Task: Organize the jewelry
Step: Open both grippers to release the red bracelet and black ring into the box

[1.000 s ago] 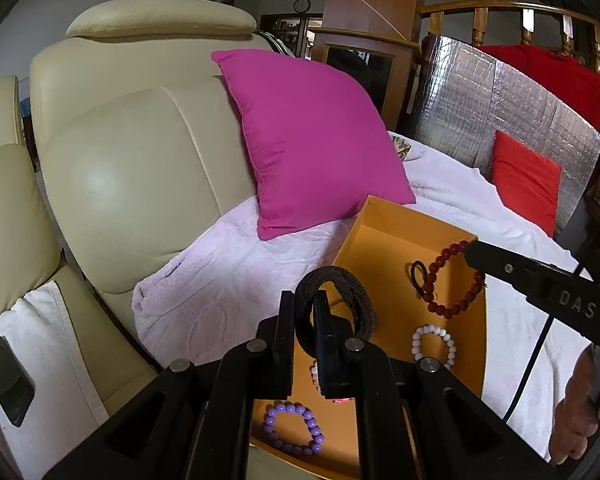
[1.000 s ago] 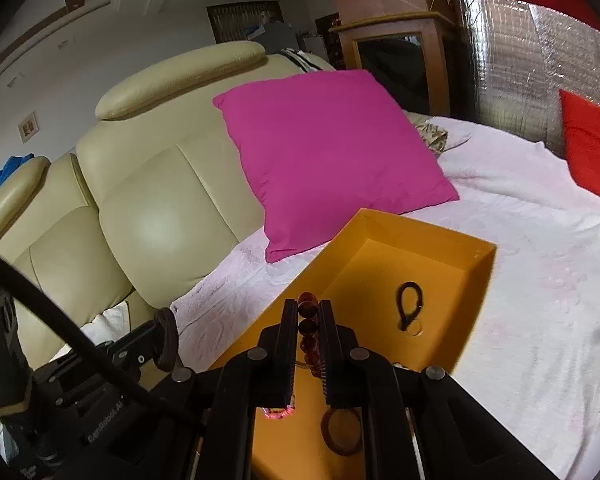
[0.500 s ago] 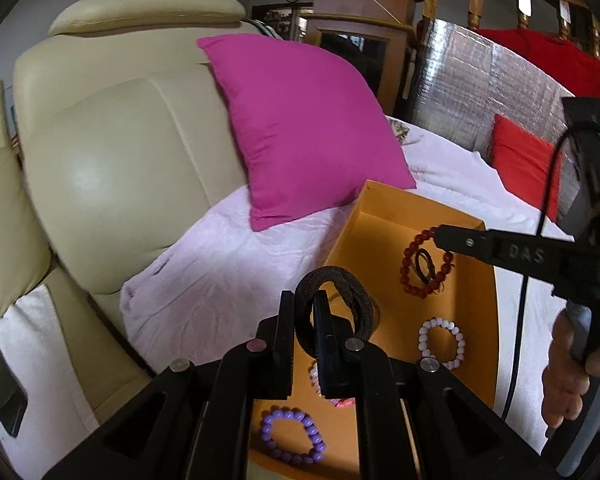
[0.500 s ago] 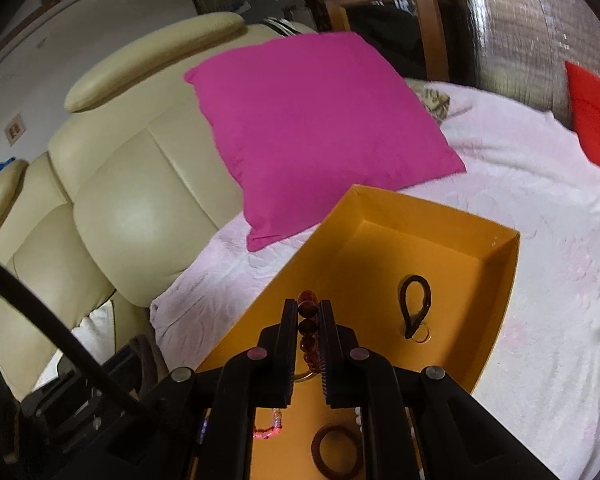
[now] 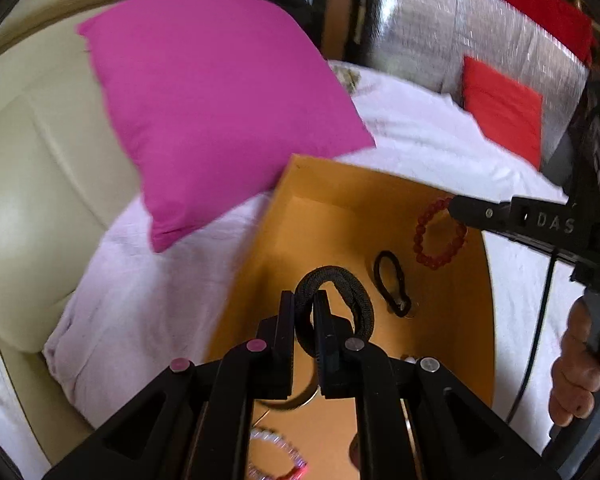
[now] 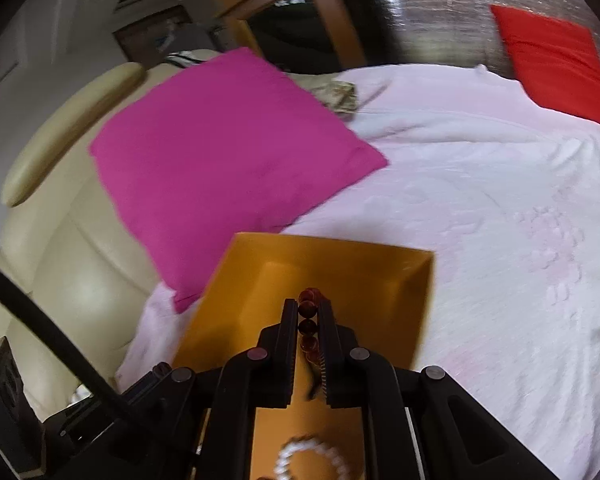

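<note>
An orange tray [image 5: 336, 216] [image 6: 360, 264] lies on the pink-white sheet. My left gripper [image 5: 304, 300] is shut on a thick black hair tie [image 5: 352, 292] and holds it over the tray. My right gripper [image 6: 309, 308] is shut on a red bead bracelet [image 6: 308, 308] over the tray's far part; in the left wrist view that bracelet [image 5: 428, 236] hangs from the right gripper's tip [image 5: 460, 206]. A thin black hair tie [image 5: 394, 284], a pink-red bracelet [image 5: 276, 456] and a white bead bracelet [image 6: 312, 460] lie in the tray.
A magenta pillow [image 5: 216, 104] [image 6: 228, 152] leans on the cream sofa back [image 5: 32, 152] just beyond the tray. A red cushion [image 5: 504, 108] and a foil panel [image 5: 420, 28] stand at the far right. A hand [image 5: 580, 368] holds the right gripper's handle.
Both grippers have moved forward and lower over the tray, still holding their items. The red bracelet has shifted toward the tray's far right part.
</note>
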Demonstrator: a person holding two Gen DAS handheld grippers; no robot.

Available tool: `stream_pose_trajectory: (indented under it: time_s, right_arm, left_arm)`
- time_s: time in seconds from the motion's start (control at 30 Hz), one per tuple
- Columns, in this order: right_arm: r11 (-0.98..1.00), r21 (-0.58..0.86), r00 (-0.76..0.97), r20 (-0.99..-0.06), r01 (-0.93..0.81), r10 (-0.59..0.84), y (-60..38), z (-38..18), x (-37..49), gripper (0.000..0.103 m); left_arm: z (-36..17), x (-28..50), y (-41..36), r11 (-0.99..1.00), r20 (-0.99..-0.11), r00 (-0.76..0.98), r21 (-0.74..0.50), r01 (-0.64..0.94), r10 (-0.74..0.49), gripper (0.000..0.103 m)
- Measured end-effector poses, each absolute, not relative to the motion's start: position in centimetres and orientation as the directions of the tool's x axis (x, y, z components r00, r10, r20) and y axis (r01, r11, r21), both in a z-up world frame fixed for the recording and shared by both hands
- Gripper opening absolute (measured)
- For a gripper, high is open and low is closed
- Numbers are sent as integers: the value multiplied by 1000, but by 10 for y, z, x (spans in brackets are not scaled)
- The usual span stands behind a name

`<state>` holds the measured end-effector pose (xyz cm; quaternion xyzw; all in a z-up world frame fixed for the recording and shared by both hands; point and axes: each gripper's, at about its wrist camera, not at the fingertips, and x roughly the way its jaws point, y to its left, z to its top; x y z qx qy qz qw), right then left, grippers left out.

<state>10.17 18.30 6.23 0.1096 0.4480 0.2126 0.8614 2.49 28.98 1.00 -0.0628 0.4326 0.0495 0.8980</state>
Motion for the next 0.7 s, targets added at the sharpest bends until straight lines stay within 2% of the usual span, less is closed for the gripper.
stream_pose_trajectory:
  time_s: [0.23, 0.27, 0.37, 0.4, 0.43, 0.5, 0.53, 0.57, 0.67, 0.7]
  right_arm:
    - [908, 345, 472, -776, -236, 418, 179, 36, 122, 11]
    - [906, 346, 460, -781, -242, 422, 180, 33, 125, 11]
    - [917, 319, 470, -788, -239, 397, 180, 33, 126, 12]
    - [918, 317, 468, -790, -240, 395, 179, 34, 126, 12]
    - [917, 319, 473, -787, -240, 397, 177, 35, 126, 12]
    - [919, 315, 484, -782, -237, 393, 173, 39, 122, 27]
    - [918, 319, 484, -781, -234, 394, 171, 42, 120, 45]
    - [915, 330, 485, -777, -231, 402, 168, 45, 118, 56]
    - [898, 362, 508, -740, -251, 441, 159, 61, 104, 56]
    - [893, 354, 512, -732, -278, 450, 157, 69, 96, 56]
  left_arm:
    - [-23, 59, 266, 994, -849, 528, -39, -106, 23, 10]
    - [-26, 61, 264, 994, -854, 520, -32, -104, 27, 12]
    - [-27, 59, 263, 993, -859, 509, 3, -114, 61, 42]
    - [-25, 58, 263, 993, -855, 513, 11, -117, 70, 48]
    - [-21, 53, 263, 992, -846, 527, 25, -123, 87, 51]
    - [-11, 43, 261, 991, -828, 551, 38, -127, 103, 61]
    - [-5, 36, 259, 991, -817, 566, 51, -127, 114, 62]
    - [0, 29, 257, 990, -805, 579, 67, -126, 128, 63]
    - [18, 3, 251, 985, -773, 612, 104, -135, 166, 73]
    - [26, -7, 249, 984, -756, 631, 107, -140, 172, 73]
